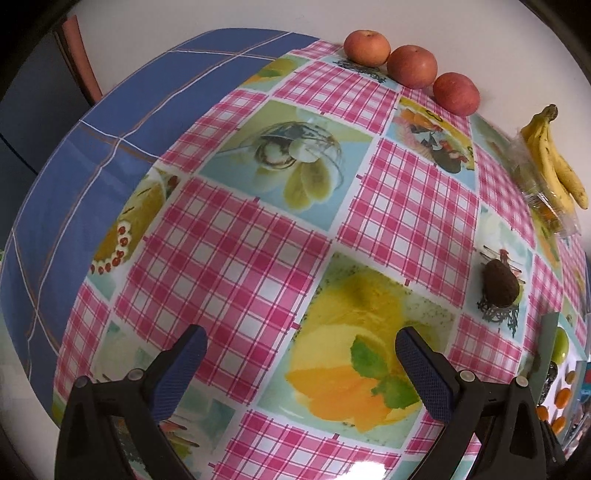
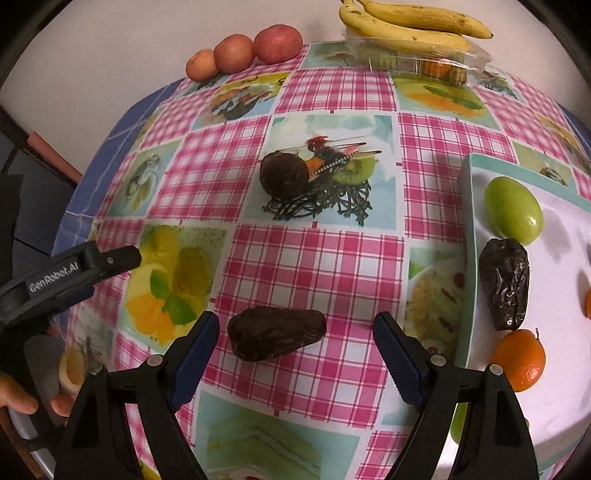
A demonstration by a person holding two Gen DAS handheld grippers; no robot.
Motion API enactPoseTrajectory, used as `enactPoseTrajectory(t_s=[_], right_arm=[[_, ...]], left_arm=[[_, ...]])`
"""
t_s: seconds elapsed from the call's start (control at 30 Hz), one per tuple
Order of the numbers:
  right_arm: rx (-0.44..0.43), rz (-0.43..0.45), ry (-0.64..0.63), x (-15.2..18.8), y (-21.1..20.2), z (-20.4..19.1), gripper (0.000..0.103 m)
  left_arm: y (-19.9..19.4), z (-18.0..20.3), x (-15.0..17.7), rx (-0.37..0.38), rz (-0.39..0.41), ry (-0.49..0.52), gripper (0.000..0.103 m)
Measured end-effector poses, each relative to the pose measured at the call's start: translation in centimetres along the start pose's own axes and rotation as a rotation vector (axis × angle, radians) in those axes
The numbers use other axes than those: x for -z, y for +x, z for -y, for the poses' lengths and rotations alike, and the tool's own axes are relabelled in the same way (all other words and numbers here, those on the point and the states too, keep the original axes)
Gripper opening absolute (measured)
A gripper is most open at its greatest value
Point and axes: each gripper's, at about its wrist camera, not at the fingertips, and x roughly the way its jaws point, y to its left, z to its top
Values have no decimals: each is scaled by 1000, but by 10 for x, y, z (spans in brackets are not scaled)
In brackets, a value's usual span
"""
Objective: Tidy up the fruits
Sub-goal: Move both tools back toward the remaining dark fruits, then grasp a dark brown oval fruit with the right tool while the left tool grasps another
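Both tongs point(image 1: 299, 363) point(image 2: 295, 339) wide open, empty; date point(image 2: 277, 338) lengthwise across right gap

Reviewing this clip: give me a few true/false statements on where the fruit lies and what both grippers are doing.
1. The right gripper is open, with a date lying on the tablecloth between its fingers. True.
2. The left gripper holds an apple. False: it is open and empty.
3. Three apples sit in a row at the table's far edge. True.
4. The tray holds only oranges. False: a green fruit, another date and an orange lie on it.
5. The bananas rest on a clear plastic box. True.
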Motion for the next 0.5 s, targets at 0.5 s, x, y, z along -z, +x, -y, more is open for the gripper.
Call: enactPoseTrajectory(t_s=[0.5], right_arm=[[-44, 1, -19, -3, 2, -6, 58]], left_arm=[[1, 0, -1, 13, 0, -12, 103]])
